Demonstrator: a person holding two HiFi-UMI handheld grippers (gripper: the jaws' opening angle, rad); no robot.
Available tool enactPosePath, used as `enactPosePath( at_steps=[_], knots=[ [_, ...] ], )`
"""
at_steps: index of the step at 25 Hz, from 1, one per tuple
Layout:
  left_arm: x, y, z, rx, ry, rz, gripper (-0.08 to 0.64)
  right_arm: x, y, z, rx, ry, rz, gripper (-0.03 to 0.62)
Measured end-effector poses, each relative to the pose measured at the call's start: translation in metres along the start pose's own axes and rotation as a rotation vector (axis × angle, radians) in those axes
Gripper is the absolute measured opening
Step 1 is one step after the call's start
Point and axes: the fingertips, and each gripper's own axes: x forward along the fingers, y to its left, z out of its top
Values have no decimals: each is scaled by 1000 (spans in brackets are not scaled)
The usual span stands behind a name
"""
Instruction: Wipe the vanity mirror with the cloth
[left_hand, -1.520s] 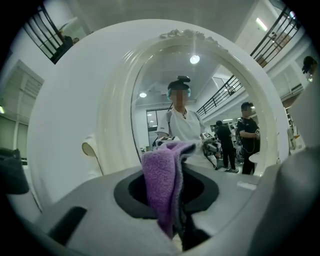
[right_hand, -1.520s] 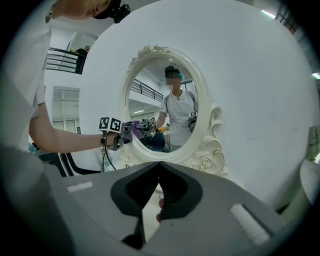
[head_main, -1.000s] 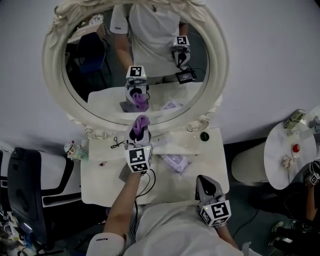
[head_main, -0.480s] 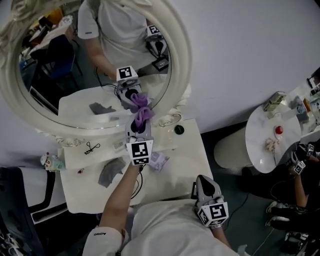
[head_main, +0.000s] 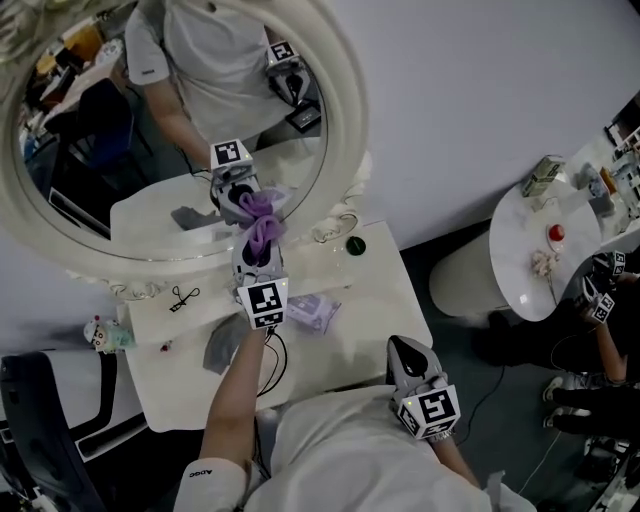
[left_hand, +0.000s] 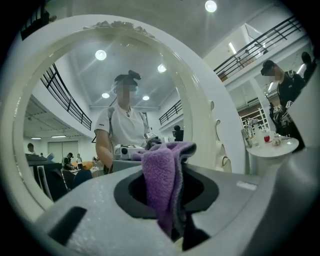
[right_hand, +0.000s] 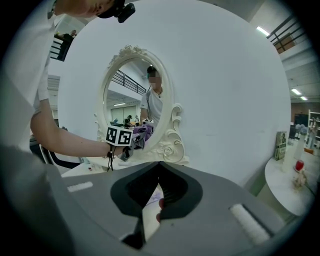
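Note:
The oval vanity mirror (head_main: 345, 120) in its white carved frame stands at the back of the vanity table (head_main: 385, 290). My left gripper (head_main: 255, 258) is shut on a purple cloth (head_main: 262, 230) and holds it against the lower right of the glass, just above the frame. In the left gripper view the purple cloth (left_hand: 159, 192) hangs bunched between the jaws of the left gripper (left_hand: 168, 167), with the mirror frame (left_hand: 212, 117) close ahead. My right gripper (head_main: 403, 348) is held low by the table's near right corner. Seen in its own view, the right gripper (right_hand: 159, 164) is shut and empty.
On the tabletop lie a pale purple packet (head_main: 312, 312), a grey cloth (head_main: 222, 345), a dark round lid (head_main: 355, 245), a black clip (head_main: 181, 296) and a small figurine (head_main: 104, 335). A round side table (head_main: 530, 285) with bottles stands to the right, a black chair (head_main: 30, 420) at lower left.
The left gripper has carried the cloth from the bottom middle of the glass over to its lower right. The head view has swung right. The right gripper has stayed put.

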Motion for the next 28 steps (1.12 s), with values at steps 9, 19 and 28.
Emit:
enactPosePath(
  at_steps=[9, 19, 28],
  knots=[
    [-32, 56, -43, -23, 107, 83, 95, 15, 28, 5, -7, -2, 57, 8],
    [-77, 135, -61, -38, 177, 185, 95, 32, 76, 18, -25, -25, 130, 8],
    [-111, 195, -47, -2, 142, 256, 94, 47, 123, 23, -50, -23, 189, 8]
  ],
)
